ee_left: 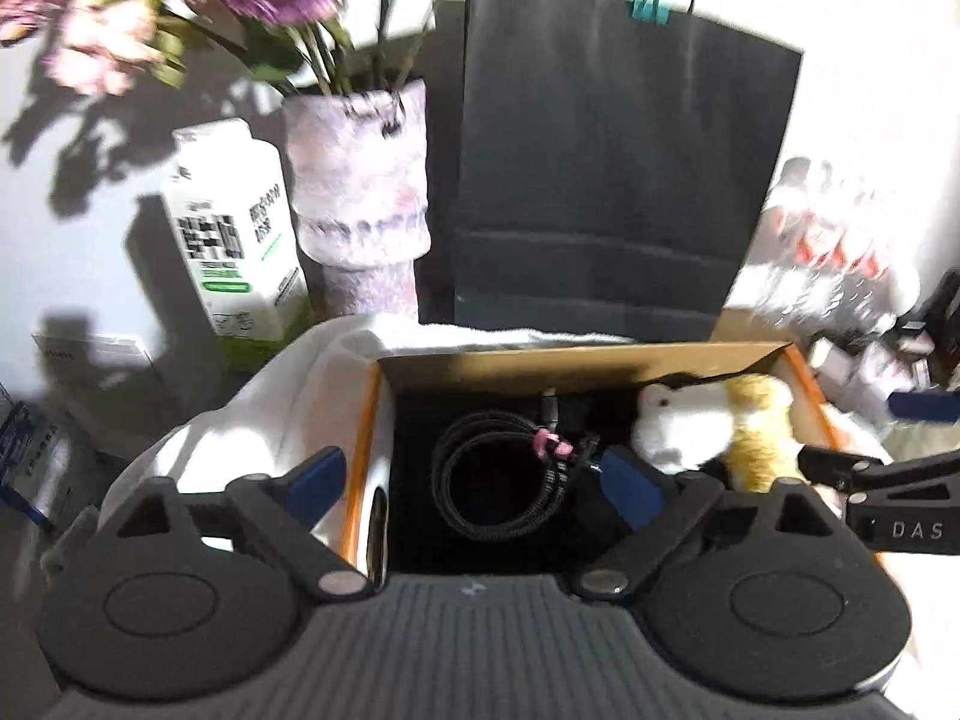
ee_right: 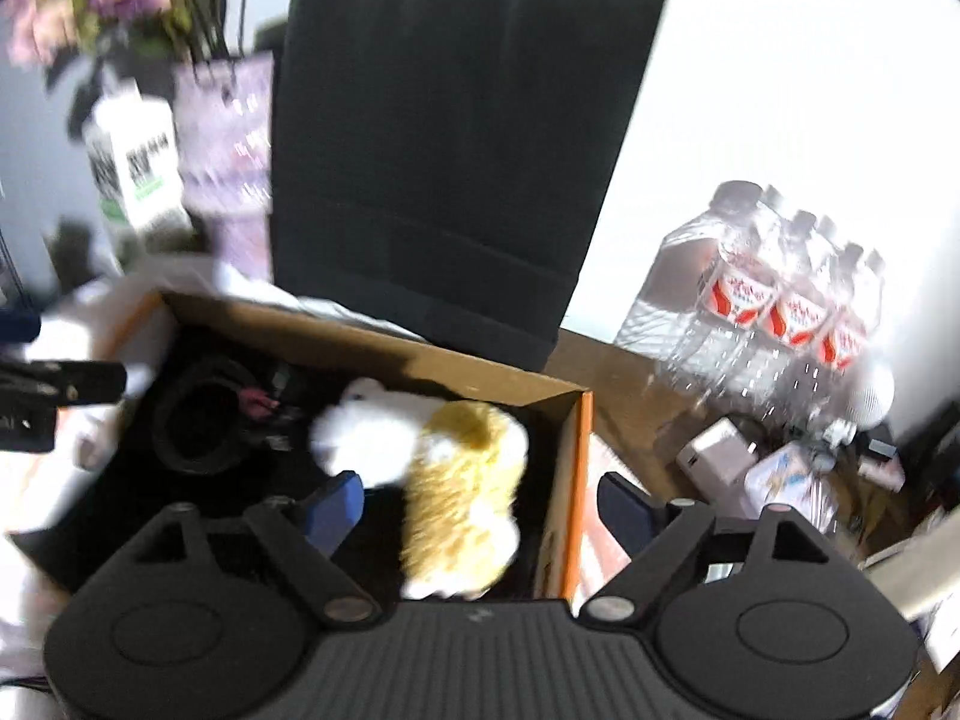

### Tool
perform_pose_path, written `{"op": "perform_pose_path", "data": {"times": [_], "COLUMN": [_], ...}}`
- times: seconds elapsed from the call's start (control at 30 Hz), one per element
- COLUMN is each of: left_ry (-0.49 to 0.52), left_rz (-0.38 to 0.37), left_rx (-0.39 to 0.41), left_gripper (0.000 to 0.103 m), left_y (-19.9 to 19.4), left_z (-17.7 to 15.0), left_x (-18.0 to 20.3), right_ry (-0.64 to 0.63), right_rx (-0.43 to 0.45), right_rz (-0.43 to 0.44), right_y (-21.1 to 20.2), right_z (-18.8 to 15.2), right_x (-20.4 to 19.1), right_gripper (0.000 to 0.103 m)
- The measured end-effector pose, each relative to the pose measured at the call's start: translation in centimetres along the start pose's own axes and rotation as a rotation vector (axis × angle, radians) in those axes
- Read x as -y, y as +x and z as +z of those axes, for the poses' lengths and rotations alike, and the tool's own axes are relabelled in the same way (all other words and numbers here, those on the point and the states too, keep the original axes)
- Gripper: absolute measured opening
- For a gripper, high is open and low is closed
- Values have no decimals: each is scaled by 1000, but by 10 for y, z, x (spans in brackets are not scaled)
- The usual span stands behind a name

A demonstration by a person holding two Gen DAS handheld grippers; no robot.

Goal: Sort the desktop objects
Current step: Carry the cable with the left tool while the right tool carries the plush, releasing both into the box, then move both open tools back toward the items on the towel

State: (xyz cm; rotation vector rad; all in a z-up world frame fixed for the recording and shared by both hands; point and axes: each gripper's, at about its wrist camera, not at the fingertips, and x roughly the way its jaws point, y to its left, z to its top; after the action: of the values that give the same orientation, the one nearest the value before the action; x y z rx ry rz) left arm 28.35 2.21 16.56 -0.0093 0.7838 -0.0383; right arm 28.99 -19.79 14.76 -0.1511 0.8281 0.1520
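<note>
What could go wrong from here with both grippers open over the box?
1. The plush toy lies against the box wall; the right gripper straddles that wall and could snag it.
2. The left gripper hangs over the coiled cable and might catch a loop.

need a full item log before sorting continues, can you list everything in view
open cardboard box: 1, brown with orange edge, centre
coiled braided cable: 1, black with pink tie, in box, left
fluffy plush toy: 1, white and yellow, in box, right
paper carrier bag: 1, black, behind box
ceramic vase of flowers: 1, pale purple, left of bag
milk carton: 1, white and green, left of vase
shrink-wrapped water bottles: 1 pack, clear with red labels, right
left gripper: 1, black with blue pads, open over cable
right gripper: 1, same, open over toy
</note>
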Motion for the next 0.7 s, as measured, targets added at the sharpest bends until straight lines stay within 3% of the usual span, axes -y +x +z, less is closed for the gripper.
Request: {"op": "perform_pose_path", "data": {"times": [0.17, 0.3, 0.43, 0.57, 0.7], "left_ry": [3, 41, 75, 58, 5], "left_rz": [-34, -57, -85, -148, -155], "left_rx": [65, 129, 199, 315, 368], "left_gripper": [102, 103, 103, 103, 103], "left_y": [-60, -104, -153, -209, -244], "left_z": [-38, -89, -147, -206, -257], "left_x": [4, 6, 7, 1, -7], "right_ry": [46, 62, 80, 68, 62], "right_rx": [82, 159, 234, 319, 363], "right_rz": [97, 153, 203, 195, 165], "right_y": [-59, -102, -141, -178, -204], "right_z": [-30, -81, -145, -212, -274], "right_x": [-3, -11, -15, -29, -43], "right_gripper": [87, 88, 95, 97, 100]}}
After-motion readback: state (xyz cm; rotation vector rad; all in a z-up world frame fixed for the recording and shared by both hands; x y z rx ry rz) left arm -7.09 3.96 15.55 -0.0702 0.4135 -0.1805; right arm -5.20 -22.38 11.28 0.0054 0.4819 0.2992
